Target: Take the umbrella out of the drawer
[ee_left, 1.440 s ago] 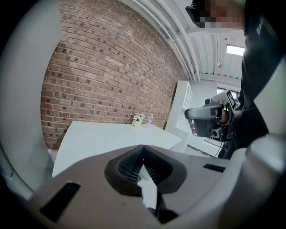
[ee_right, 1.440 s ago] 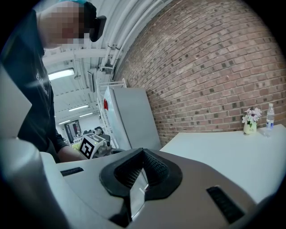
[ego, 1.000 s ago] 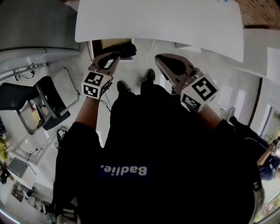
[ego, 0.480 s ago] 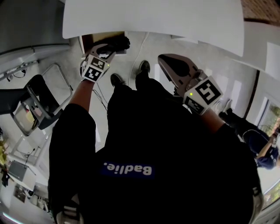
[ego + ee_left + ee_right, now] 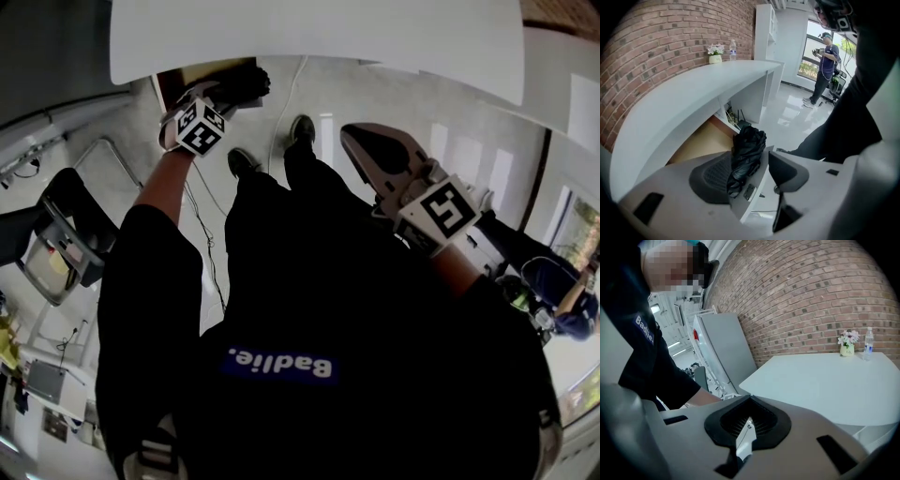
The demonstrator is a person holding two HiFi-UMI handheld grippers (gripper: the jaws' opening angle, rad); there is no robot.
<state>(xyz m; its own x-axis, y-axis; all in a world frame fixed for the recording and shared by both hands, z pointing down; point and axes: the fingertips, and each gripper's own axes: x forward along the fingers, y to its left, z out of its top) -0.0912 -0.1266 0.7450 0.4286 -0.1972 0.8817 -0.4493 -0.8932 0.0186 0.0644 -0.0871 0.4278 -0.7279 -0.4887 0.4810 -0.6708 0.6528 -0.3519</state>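
L tongs (image 5: 764, 157): jaws apart, just been opening, poised over open drawer (image 5: 701, 143) under white table (image 5: 693, 93). Black folded umbrella (image 5: 747, 150) lies in drawer, seen in the gap betw. jaws, not gripped. R tongs (image 5: 748, 404): jaws together, empty, well apart at right.

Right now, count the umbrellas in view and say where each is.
1. The black folded umbrella is at the open drawer under the white desk; others may be hidden deeper in the drawer.
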